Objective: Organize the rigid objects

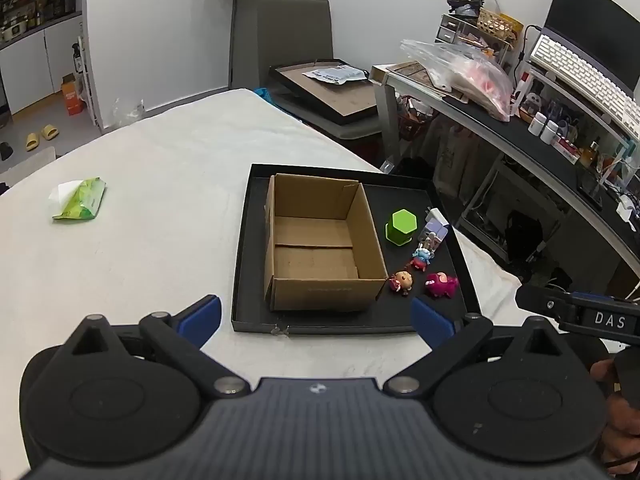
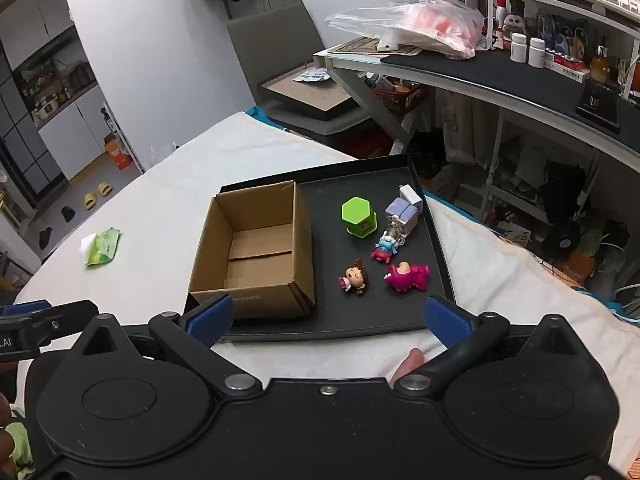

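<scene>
A black tray [image 1: 242,240] [image 2: 434,236] lies on a white-covered table. In it stands an open, empty cardboard box [image 1: 320,276] [image 2: 256,256]. Right of the box lie a green hexagonal block [image 1: 401,227] [image 2: 359,217], a lilac-and-white toy [image 1: 436,229] [image 2: 405,210], a blue-and-red figure [image 1: 421,258] [image 2: 385,250], a brown-haired doll figure [image 1: 402,282] [image 2: 354,277] and a pink figure [image 1: 441,284] [image 2: 407,277]. My left gripper [image 1: 316,318] is open and empty at the tray's near edge. My right gripper [image 2: 328,318] is open and empty, also short of the tray.
A green tissue pack [image 1: 80,200] [image 2: 102,248] lies on the table to the left. A desk [image 1: 540,148] [image 2: 500,80] with a keyboard, bottles and a plastic bag stands to the right. A grey chair [image 1: 296,40] [image 2: 276,52] with a black tray [image 1: 332,92] stands beyond the table.
</scene>
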Motion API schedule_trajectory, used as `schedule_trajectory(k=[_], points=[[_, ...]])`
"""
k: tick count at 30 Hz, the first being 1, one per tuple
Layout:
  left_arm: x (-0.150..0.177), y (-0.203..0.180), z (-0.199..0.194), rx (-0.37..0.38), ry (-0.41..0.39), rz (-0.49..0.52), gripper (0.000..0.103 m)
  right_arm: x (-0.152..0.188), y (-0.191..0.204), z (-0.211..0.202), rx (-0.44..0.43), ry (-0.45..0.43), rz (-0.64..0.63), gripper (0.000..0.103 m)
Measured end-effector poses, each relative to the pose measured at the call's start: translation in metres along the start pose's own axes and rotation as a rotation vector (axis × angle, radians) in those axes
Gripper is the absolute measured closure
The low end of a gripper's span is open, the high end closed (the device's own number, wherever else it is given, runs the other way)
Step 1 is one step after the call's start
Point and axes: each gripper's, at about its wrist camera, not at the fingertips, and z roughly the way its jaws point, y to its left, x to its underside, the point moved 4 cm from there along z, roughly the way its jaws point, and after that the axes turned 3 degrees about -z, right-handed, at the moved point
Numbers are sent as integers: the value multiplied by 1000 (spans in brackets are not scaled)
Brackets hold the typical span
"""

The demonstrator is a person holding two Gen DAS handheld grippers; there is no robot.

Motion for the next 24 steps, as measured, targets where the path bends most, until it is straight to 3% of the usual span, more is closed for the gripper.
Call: schedule_trajectory(k=[24], points=[[0, -1, -4, 13, 3, 23, 3, -2, -1, -6, 12, -19, 7, 0]])
